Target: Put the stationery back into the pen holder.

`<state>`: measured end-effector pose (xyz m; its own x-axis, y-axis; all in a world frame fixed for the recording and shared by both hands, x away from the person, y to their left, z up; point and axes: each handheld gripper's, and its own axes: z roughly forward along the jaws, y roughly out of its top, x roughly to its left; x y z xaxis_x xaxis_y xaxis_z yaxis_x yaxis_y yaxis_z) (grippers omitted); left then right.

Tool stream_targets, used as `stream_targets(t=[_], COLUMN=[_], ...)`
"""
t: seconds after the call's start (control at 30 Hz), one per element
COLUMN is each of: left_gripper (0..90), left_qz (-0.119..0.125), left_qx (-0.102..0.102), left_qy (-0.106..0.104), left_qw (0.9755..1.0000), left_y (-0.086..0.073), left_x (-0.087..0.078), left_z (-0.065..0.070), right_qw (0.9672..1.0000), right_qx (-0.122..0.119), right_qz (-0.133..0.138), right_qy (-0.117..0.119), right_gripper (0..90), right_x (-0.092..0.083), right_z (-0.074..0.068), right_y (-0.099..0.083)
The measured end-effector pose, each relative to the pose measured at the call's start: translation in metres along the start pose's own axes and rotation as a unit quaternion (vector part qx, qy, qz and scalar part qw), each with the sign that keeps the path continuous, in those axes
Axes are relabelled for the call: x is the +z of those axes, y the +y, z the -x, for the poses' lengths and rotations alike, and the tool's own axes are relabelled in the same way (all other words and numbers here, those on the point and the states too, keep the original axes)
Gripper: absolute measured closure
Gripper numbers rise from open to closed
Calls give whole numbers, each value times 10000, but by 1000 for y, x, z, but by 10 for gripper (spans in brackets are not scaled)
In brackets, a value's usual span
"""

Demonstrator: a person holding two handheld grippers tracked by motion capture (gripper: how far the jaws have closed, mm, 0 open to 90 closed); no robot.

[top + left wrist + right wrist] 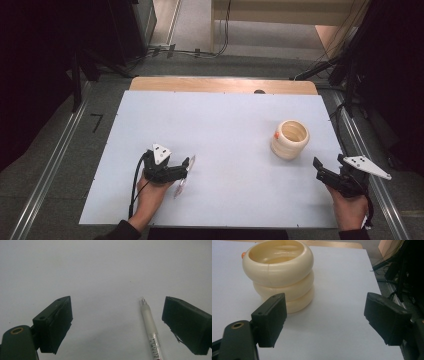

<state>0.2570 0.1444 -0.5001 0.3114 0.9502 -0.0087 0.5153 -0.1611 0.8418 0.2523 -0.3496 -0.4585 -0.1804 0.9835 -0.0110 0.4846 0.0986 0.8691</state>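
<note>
Pen [149, 322] flat on bench [225, 130], near left edge, between wide-open jaws of left gripper [117, 325], not gripped. Ribbed cream holder [279, 275] upright far right, seemingly empty. Right gripper [325, 320] agape, holding nothing. Likely pen-into-holder; nothing done.

Even overhead light fell on the white table [225, 135] you worked at, leaving it bright while the room around it sank to near black on both sides. The cream ringed holder [290, 139] threw only a soft, short shadow at its base, and its rim carried a dull sheen. Nearer you than the holder, the high view was soft and low in detail, the gripper outlines smeared. In the left gripper view the tabletop dimmed toward the frame's corners, and the translucent pen [150, 326] lay fairly sharp between blurred black jaws.
</note>
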Motion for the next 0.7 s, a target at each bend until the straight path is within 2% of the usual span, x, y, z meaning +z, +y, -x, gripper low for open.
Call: stream_targets(t=[0.7], left_gripper=[107], left_qz=[-185], left_qx=[100], left_qy=[-83], left_qw=[9997], left_y=[0], left_x=[10], left_z=[7], right_qw=[9999], right_qx=[-110], right_qz=[3], right_qy=[-11], right_gripper=[169], right_x=[0], right_z=[-3], right_y=[0])
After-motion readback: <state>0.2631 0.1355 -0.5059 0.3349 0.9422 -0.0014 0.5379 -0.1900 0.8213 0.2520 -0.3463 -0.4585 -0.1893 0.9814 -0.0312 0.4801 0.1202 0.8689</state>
